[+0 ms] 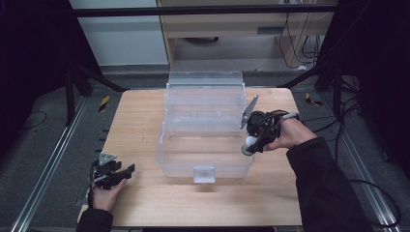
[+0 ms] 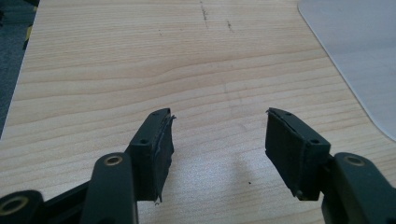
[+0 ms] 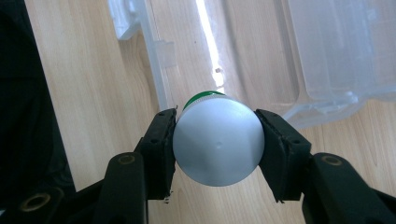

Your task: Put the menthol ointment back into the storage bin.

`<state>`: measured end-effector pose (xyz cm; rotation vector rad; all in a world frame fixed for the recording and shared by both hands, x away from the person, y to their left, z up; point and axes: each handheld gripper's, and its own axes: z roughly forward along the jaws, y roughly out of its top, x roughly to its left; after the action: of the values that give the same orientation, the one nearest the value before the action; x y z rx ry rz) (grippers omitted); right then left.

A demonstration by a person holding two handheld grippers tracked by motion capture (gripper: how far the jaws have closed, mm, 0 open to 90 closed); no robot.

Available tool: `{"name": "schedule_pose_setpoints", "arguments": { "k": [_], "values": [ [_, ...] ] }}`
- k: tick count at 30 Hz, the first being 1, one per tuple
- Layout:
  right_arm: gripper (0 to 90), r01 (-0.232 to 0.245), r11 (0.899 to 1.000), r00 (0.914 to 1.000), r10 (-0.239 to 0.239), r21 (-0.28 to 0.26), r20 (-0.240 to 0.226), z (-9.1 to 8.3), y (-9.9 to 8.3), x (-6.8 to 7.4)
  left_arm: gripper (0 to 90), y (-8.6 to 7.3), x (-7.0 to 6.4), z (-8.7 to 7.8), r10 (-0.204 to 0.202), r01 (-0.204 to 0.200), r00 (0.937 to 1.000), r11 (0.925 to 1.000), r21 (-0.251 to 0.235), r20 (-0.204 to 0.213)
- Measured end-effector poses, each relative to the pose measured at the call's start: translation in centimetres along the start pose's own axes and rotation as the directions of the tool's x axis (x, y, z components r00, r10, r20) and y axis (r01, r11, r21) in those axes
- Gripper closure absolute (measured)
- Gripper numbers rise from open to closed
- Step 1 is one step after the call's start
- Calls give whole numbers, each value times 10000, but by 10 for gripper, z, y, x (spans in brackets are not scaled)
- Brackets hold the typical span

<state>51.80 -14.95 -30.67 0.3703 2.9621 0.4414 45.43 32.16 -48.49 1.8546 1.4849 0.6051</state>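
Observation:
A clear plastic storage box (image 1: 205, 159) stands open in the middle of the wooden table (image 1: 145, 203), its lid (image 1: 205, 89) raised at the back. My right gripper (image 1: 251, 145) hovers over the box's right front corner, shut on a small white bottle (image 3: 218, 141) with a green band near its top; I see its round base end-on between the jaws. The box's rim (image 3: 159, 79) lies just below that bottle. My left gripper (image 2: 218, 140) rests open near the table's front left corner (image 1: 126, 170), with bare wood between its fingers.
A pale corner of the box (image 2: 359, 51) shows at the upper right of the left gripper view. Dark frame rails and cables ring the table. Grey floor lies off the table's left edge (image 2: 9, 70).

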Motion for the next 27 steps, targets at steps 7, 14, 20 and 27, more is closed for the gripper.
{"name": "schedule_pose_setpoints", "arguments": {
  "k": [7,14,20,27],
  "values": [
    [504,115,9999,9999,-115,36,-126,18,8,-5,408,0,0,0,8,-8,10000,10000,-2,13],
    [504,66,9998,9996,-61,199,-259,31,8,-7,408,0,0,0,8,-8,10000,10000,-11,13],
    [504,53,9994,9993,-40,354,-373,44,5,-9,408,0,0,0,15,-15,10000,10000,-6,12],
    [504,-47,9992,9990,64,406,-434,59,0,-12,408,0,0,0,21,-21,10000,10000,-1,19]
  ]
}}
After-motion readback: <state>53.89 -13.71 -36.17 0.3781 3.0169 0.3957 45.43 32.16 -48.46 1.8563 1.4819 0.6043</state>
